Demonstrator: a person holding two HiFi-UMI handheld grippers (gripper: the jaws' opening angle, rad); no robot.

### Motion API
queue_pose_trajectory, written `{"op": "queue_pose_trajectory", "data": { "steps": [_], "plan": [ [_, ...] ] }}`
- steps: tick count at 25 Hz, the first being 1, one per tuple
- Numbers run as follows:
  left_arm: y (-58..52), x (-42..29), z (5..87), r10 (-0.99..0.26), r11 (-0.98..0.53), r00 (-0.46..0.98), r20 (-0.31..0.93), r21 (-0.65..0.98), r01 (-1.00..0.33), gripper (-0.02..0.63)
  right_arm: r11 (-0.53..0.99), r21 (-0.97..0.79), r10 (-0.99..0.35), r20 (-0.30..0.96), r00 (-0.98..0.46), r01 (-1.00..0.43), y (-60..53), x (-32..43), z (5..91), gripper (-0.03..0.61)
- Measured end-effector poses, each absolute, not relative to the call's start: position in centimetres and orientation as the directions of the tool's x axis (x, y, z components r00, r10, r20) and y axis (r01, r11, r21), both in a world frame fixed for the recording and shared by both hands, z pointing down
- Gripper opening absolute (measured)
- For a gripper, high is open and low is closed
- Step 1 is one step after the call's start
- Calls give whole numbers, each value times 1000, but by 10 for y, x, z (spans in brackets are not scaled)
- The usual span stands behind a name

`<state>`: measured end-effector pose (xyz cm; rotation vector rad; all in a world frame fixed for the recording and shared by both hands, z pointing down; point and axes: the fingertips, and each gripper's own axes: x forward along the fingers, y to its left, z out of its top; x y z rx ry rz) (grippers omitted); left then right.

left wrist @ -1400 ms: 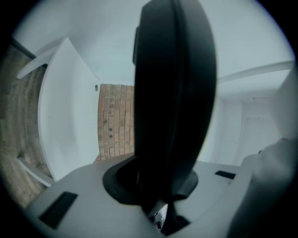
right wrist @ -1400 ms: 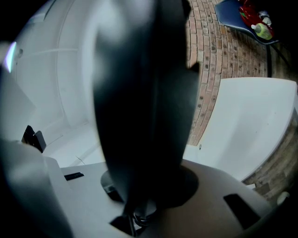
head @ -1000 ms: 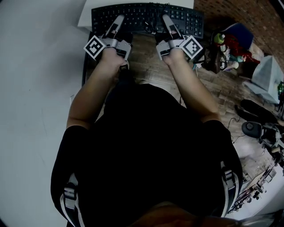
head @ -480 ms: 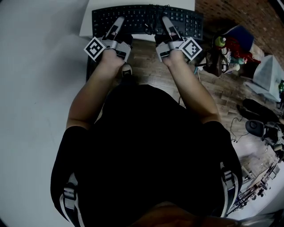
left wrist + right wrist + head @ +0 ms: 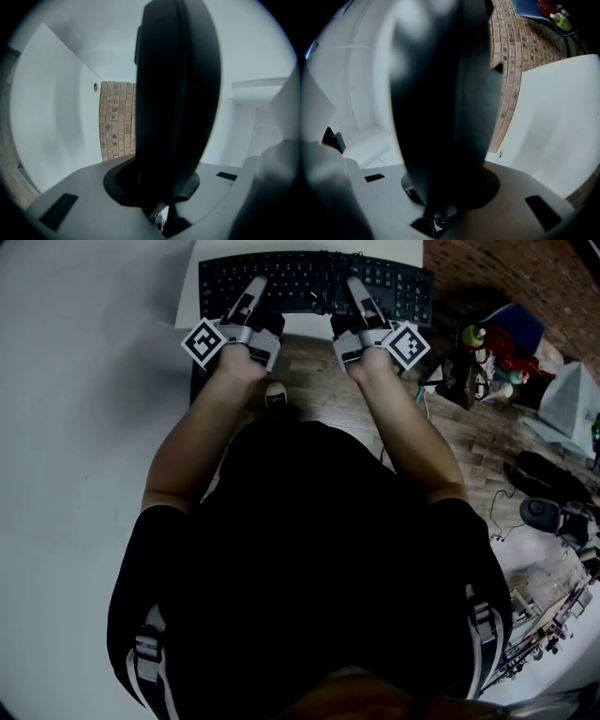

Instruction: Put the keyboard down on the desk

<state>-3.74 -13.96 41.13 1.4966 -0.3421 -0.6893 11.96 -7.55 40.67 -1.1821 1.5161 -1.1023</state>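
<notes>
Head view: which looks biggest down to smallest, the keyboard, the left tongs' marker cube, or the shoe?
1. keyboard, by far
2. marker cube on the left tongs
3. shoe, only partly showing
The cube sits nearer the camera than the shoe, so their real sizes may differ.

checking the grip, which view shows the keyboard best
The head view: the whole keyboard shows from above, key rows visible, over the white desk. The left gripper view and right gripper view each show only a dark, blurred slab of it, close up between the jaws.
</notes>
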Motion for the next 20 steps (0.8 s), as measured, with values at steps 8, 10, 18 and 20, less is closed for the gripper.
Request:
{"op": "queue_pose_trajectory", "data": {
  "steps": [8,10,18,20],
  "plan": [
    [-129,-40,408,-621,-87,753,-217,974,208,81,175,-970,-975,-145,-171,-171,-69,116,402,114],
    [-129,-40,409,-618,-83,757,-214,975,208,81,170,-970,-976,-141,-169,-174,-68,116,403,114],
    [-126,-37,411,-610,-88,760,-224,972,216,81,174,-966,-976,-144,-163,-191,-64,120,406,114],
    [-128,-37,412,-607,-89,762,-224,973,214,81,174,-966,-976,-145,-160,-190,-66,119,406,114]
  ]
}}
